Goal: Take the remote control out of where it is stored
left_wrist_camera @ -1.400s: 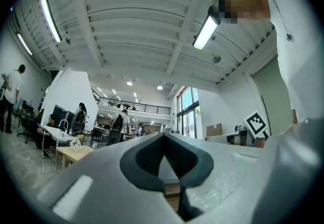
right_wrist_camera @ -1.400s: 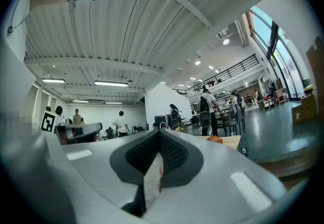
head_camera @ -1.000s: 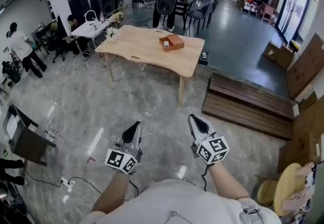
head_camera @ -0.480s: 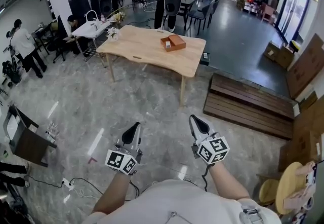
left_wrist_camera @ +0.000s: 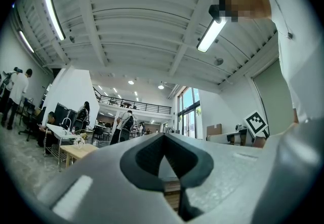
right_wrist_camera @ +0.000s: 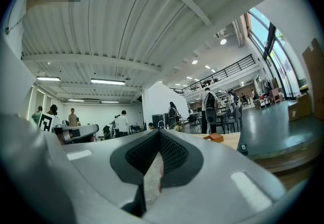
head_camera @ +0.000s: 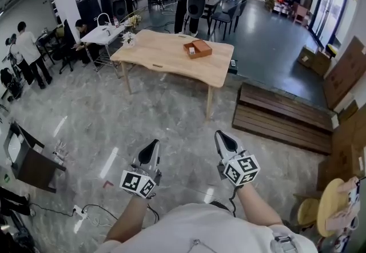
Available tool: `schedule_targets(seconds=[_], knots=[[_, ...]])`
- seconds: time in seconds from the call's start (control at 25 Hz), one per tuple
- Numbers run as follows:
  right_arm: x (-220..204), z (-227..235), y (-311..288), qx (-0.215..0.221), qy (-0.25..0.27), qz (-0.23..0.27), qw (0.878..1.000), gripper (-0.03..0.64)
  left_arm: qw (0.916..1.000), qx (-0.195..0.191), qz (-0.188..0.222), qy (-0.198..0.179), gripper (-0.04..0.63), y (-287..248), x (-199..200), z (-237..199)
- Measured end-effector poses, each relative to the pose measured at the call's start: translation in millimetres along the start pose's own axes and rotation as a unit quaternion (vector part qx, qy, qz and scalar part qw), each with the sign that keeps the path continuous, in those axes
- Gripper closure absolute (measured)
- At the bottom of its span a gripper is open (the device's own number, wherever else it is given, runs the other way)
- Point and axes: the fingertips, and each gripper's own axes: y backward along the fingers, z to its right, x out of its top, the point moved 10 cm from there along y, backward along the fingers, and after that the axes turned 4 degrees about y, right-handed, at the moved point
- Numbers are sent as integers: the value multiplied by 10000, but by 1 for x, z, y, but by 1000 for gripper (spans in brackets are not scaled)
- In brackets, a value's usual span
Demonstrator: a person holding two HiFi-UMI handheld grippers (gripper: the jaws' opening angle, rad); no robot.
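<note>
A small brown open box (head_camera: 197, 48) sits on the light wooden table (head_camera: 166, 57) far ahead of me; no remote control shows in any view. My left gripper (head_camera: 150, 150) and right gripper (head_camera: 223, 141) hang side by side over the marble floor, well short of the table. Both are shut with nothing between the jaws. In the left gripper view the left gripper (left_wrist_camera: 163, 139) points toward the table (left_wrist_camera: 76, 151). The right gripper (right_wrist_camera: 159, 137) faces the box (right_wrist_camera: 216, 137) in its own view.
A low dark wooden platform (head_camera: 280, 117) lies right of the table. Cardboard boxes (head_camera: 346, 74) stand at the right wall, and a round stool (head_camera: 331, 206) is near my right side. A dark chair (head_camera: 28, 160) and cables are at the left. Several people stand behind the table.
The table and box sit slightly lower and nearer in the head view, as I move forward. Both grippers keep the same pose and stay shut.
</note>
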Motion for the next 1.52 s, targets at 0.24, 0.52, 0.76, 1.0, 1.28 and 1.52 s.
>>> schedule_targets(seconds=[0.24, 0.52, 0.76, 1.0, 1.28, 1.52], knots=[[-6, -15, 1, -93, 0, -40, 9999, 591, 9999, -72, 37, 82, 594, 12, -9, -14], [-9, -16, -9, -200, -25, -96, 9998, 591, 9998, -71, -43, 167, 594, 5, -6, -29], [-7, -4, -36, -211, -42, 56, 9998, 591, 9998, -116, -4, 187, 594, -19, -15, -49], [-13, 28, -71, -195, -159, 77, 9997, 591, 9998, -16, -69, 174, 594, -52, -24, -70], [-11, 70, -119, -105, -227, 3, 9997, 590, 9998, 110, -116, 134, 594, -107, -25, -95], [-4, 111, -159, -28, -245, -43, 9997, 589, 9996, 215, -122, 139, 594, -154, -29, -111]])
